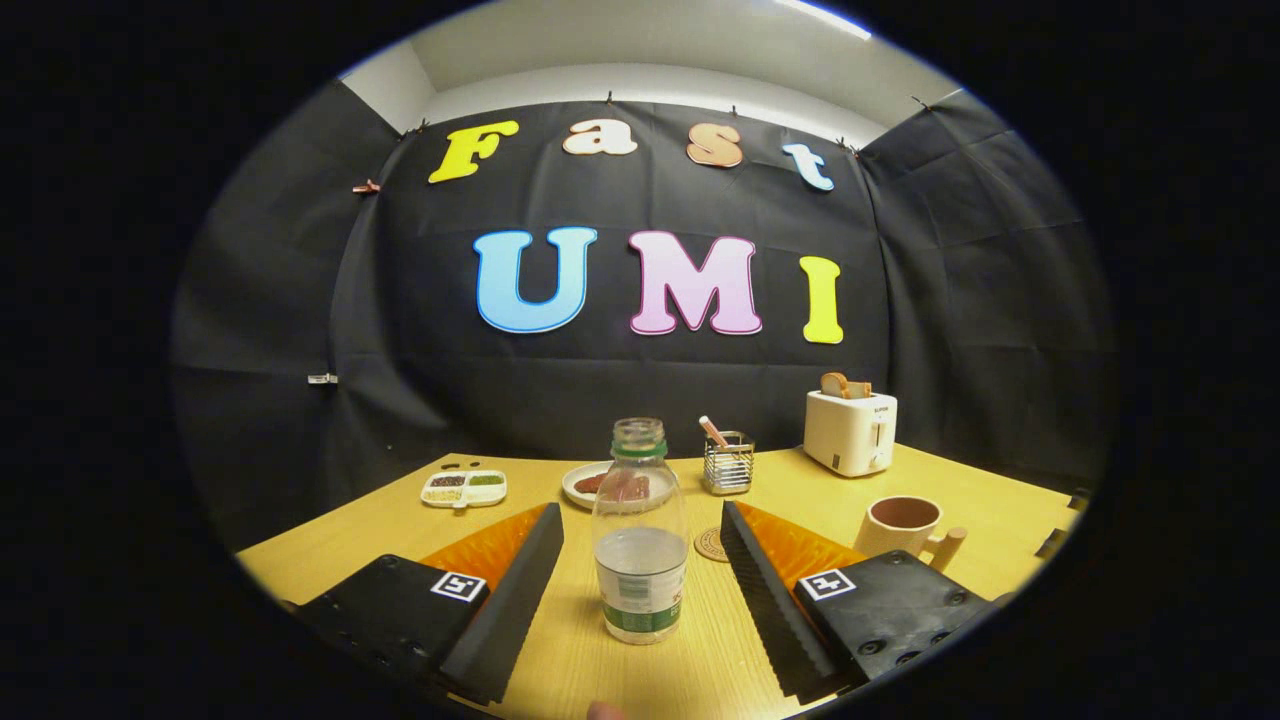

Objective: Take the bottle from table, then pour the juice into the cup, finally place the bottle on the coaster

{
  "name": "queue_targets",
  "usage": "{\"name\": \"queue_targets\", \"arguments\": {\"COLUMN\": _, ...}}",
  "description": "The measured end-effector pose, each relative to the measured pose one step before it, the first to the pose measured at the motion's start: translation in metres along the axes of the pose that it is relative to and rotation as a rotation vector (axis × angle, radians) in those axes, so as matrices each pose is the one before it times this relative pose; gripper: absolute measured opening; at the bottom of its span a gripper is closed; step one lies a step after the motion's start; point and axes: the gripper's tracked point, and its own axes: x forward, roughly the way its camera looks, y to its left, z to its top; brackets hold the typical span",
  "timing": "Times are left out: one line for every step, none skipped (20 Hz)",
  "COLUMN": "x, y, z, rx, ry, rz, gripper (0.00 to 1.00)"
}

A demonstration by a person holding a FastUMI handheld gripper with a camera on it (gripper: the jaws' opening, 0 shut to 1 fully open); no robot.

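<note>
On the wooden surface, one clear bottle stands upright between the two fingers of the gripper, which are spread wide apart with a gap on either side of the bottle, neither finger touching it. The bottle has no cap, wears a green band at its neck and base, and holds clear liquid up to about its middle. One round coaster lies just behind the bottle, partly hidden by the right finger. One brown-lined cup with a stubby handle stands beyond the right finger. Farther back sit one wire holder with a stick in it, one plate of food half hidden by the bottle, one divided tray with three fillings, and one white toaster carrying bread slices.
</note>
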Motion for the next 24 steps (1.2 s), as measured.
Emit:
{"name": "queue_targets", "arguments": {"x": 0.00466, "y": 0.00227, "z": -0.00641, "rx": -0.00329, "ry": 0.0026, "rz": 0.00255, "gripper": 0.97}}
{"name": "queue_targets", "arguments": {"x": 0.00416, "y": 0.00117, "z": -0.00827, "rx": 0.00005, "ry": 0.00319, "rz": 0.0039, "gripper": 0.97}}
{"name": "queue_targets", "arguments": {"x": 0.00459, "y": 0.00124, "z": -0.00622, "rx": -0.00028, "ry": 0.0046, "rz": 0.00143, "gripper": 0.97}}
{"name": "queue_targets", "arguments": {"x": 0.0038, "y": 0.00089, "z": -0.0055, "rx": -0.00025, "ry": 0.00228, "rz": -0.0002, "gripper": 0.97}}
{"name": "queue_targets", "arguments": {"x": 0.00326, "y": -0.00058, "z": -0.00506, "rx": -0.00018, "ry": 0.00226, "rz": -0.00563, "gripper": 0.97}}
{"name": "queue_targets", "arguments": {"x": 0.00188, "y": -0.00042, "z": -0.0043, "rx": 0.00105, "ry": -0.00063, "rz": -0.0035, "gripper": 0.97}}
{"name": "queue_targets", "arguments": {"x": 0.00293, "y": -0.00103, "z": -0.00287, "rx": 0.00071, "ry": -0.0014, "rz": -0.00727, "gripper": 0.97}}
{"name": "queue_targets", "arguments": {"x": 0.00397, "y": -0.00098, "z": -0.00314, "rx": 0.0001, "ry": -0.00163, "rz": -0.00522, "gripper": 0.97}}
{"name": "queue_targets", "arguments": {"x": 0.00351, "y": 0.00077, "z": -0.00256, "rx": -0.00031, "ry": -0.00096, "rz": 0.00123, "gripper": 0.97}}
{"name": "queue_targets", "arguments": {"x": 0.00268, "y": 0.00096, "z": -0.00254, "rx": -0.00239, "ry": -0.00088, "rz": -0.00061, "gripper": 0.97}}
{"name": "queue_targets", "arguments": {"x": 0.00279, "y": 0.00066, "z": -0.00258, "rx": -0.00145, "ry": 0.0014, "rz": 0.00244, "gripper": 0.97}}
{"name": "queue_targets", "arguments": {"x": 0.00267, "y": 0.00063, "z": -0.00315, "rx": -0.00105, "ry": 0.00424, "rz": 0.00188, "gripper": 0.97}}
{"name": "queue_targets", "arguments": {"x": 0.00115, "y": -0.00011, "z": -0.00308, "rx": -0.00293, "ry": 0.00705, "rz": -0.00162, "gripper": 0.97}}
{"name": "queue_targets", "arguments": {"x": 0.00134, "y": 0.00056, "z": -0.00237, "rx": -0.00316, "ry": 0.00565, "rz": 0.00298, "gripper": 0.97}}
{"name": "queue_targets", "arguments": {"x": 0.00076, "y": 0.00013, "z": -0.00138, "rx": -0.00376, "ry": 0.00207, "rz": -0.00063, "gripper": 0.97}}
{"name": "queue_targets", "arguments": {"x": 0.00026, "y": -0.00118, "z": -0.00131, "rx": -0.00209, "ry": 0.00151, "rz": -0.00694, "gripper": 0.97}}
{"name": "queue_targets", "arguments": {"x": 0.00164, "y": -0.00096, "z": -0.00154, "rx": 0.00021, "ry": 0.00464, "rz": -0.00486, "gripper": 0.96}}
{"name": "queue_targets", "arguments": {"x": 0.00265, "y": -0.0009, "z": -0.00266, "rx": -0.00357, "ry": 0.00794, "rz": -0.00653, "gripper": 0.91}}
{"name": "queue_targets", "arguments": {"x": -0.00079, "y": 0.00221, "z": 0.00045, "rx": -0.00008, "ry": 0.00032, "rz": 0.00838, "gripper": 0.86}}
{"name": "queue_targets", "arguments": {"x": 0.00176, "y": 0.00235, "z": 0.00045, "rx": -0.00286, "ry": -0.0006, "rz": 0.00115, "gripper": 0.79}}
{"name": "queue_targets", "arguments": {"x": 0.00055, "y": 0.00144, "z": 0.00019, "rx": -0.00306, "ry": 0.00345, "rz": 0.00478, "gripper": 0.78}}
{"name": "queue_targets", "arguments": {"x": -0.00037, "y": 0.0025, "z": 0.00036, "rx": -0.00177, "ry": 0.00597, "rz": 0.00967, "gripper": 0.76}}
{"name": "queue_targets", "arguments": {"x": -0.00007, "y": 0.00164, "z": 0.00197, "rx": -0.00241, "ry": 0.00335, "rz": 0.00689, "gripper": 0.76}}
{"name": "queue_targets", "arguments": {"x": -0.00183, "y": -0.00039, "z": 0.00495, "rx": -0.0015, "ry": -0.00008, "rz": 0.00279, "gripper": 0.75}}
